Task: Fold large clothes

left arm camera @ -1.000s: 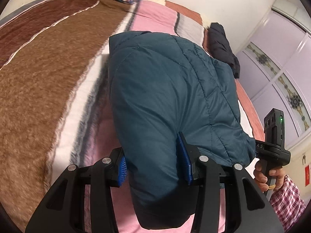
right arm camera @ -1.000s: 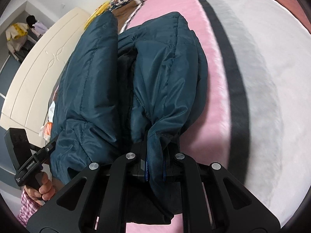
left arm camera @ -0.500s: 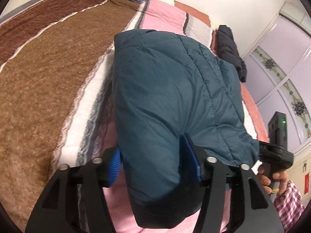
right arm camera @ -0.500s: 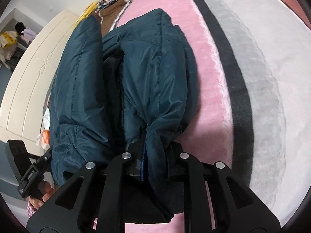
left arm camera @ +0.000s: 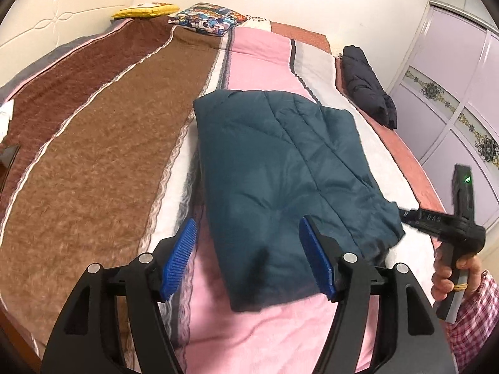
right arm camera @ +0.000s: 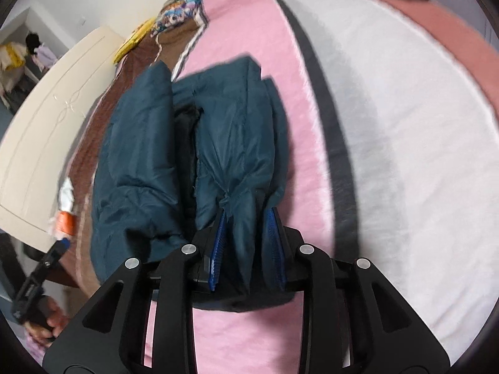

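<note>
A teal padded jacket (left arm camera: pixel 280 187) lies folded on the striped bed blanket (left arm camera: pixel 93 171). My left gripper (left arm camera: pixel 249 258) is open, its blue pads (left arm camera: pixel 179 258) standing wide on either side of the jacket's near edge, above it. In the right wrist view the jacket (right arm camera: pixel 193 162) shows its folded layers. My right gripper (right arm camera: pixel 248 246) is open partway, with a fold of the jacket's hem still lying between its blue pads (right arm camera: pixel 218 249). The right gripper body also shows in the left wrist view (left arm camera: pixel 449 227), at the jacket's right corner.
A dark folded garment (left arm camera: pixel 368 93) lies at the bed's far right. A patterned pillow (left arm camera: pixel 212 20) and a yellow pillow (left arm camera: pixel 146 11) lie at the head. A cream headboard (right arm camera: pixel 46 143) stands to the left, wardrobe doors (left arm camera: pixel 461 99) to the right.
Both grippers have opened and pulled back from the jacket. The left one has let go and risen; the jacket now lies flatter on the bed.
</note>
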